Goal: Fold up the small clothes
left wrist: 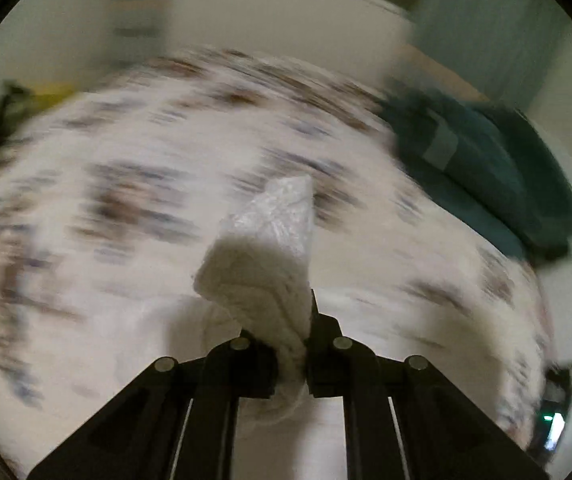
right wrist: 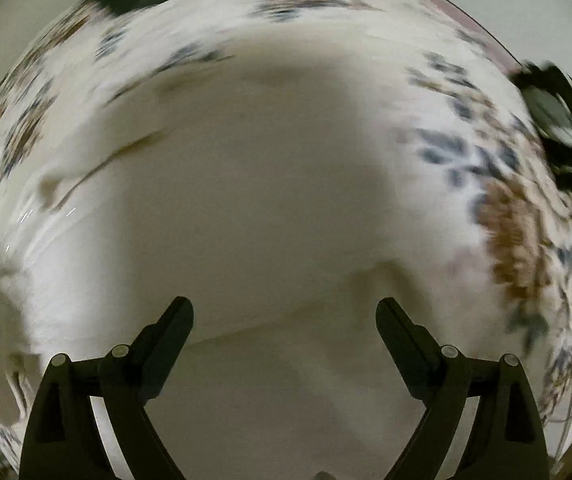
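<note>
Two grippers show, one per wrist view; the left gripper [left wrist: 292,344] points steeply down with its fingers [left wrist: 326,344] pinched nearly together on a white cloth [left wrist: 261,256], whose bunched corner stands up from the fingers toward 12 o'clock, held clear of the surface below; the right gripper [right wrist: 286,320] points almost straight down, its fingers [right wrist: 173,324] spread wide with nothing between them, hovering over a pale white fabric [right wrist: 269,168] that lies spread across the middle of its view; whether that fabric is the same cloth cannot be told. Below both is a floral sheet [left wrist: 125,184], white with brown and blue-grey blooms, heavily blurred; it looks like a bed rather than a bench. One dark teal garment [left wrist: 482,168] lies on the sheet at 2 o'clock in the left view; one dark object [right wrist: 558,116] sits at 2 o'clock in the right view, too blurred to name; pale walls [left wrist: 286,16] rise beyond the sheet's far edge.
</note>
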